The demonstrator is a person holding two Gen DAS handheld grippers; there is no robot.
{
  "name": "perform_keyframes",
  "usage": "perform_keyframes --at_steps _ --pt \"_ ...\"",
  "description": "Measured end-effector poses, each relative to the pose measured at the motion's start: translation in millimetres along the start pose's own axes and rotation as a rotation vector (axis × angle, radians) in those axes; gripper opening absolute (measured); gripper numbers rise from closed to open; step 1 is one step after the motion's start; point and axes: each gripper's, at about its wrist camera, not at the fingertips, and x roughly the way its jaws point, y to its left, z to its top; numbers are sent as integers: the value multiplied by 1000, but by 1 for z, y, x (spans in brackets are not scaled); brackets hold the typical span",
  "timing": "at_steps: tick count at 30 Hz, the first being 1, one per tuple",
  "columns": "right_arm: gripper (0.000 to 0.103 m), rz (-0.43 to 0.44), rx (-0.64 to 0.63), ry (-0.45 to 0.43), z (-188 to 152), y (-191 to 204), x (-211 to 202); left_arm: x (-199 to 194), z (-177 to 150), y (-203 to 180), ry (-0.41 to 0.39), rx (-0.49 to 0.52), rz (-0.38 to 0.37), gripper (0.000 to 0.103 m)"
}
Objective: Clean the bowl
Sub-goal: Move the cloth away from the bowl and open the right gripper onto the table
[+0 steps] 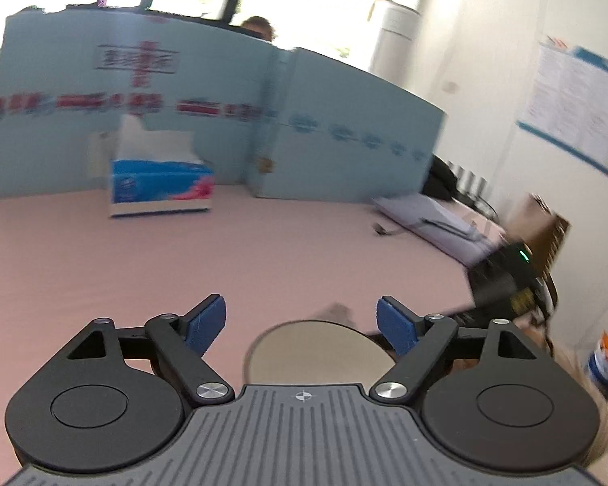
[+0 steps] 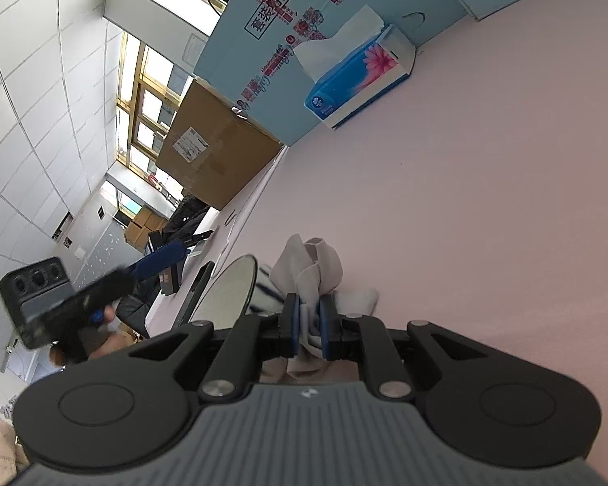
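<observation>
I am holding my left gripper (image 1: 302, 324) with its jaws spread wide and nothing between the blue pads (image 1: 206, 320), and the bowl (image 1: 318, 350) is sitting just below and ahead of them on the pink table (image 1: 263, 243) — a shallow, round, metallic-looking bowl with a thin rim. In my right gripper (image 2: 309, 326) I am pinching a soft white cloth (image 2: 308, 275) tightly, its folds bunching up ahead of the fingers, and the bowl is showing just to the left of that gripper, tilted so its rim is edge-on. I am judging the bowl to be light, stiff and smooth — likely to skate on the table or slip from a shallow grip. The rim looks like the place to take it, one pad inside and one outside. The cloth is limp, so I am expecting to press rather than push. A tissue box (image 1: 162, 178) is standing well ahead.
</observation>
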Motion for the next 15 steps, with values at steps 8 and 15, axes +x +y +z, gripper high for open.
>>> perform_keyframes --at_steps 8,15 --pt "13 -4 5 -82 -12 9 -23 -2 1 42 -11 -146 263 103" --pt "13 -347 -300 -175 -18 71 -20 -8 -9 38 0 -87 403 103"
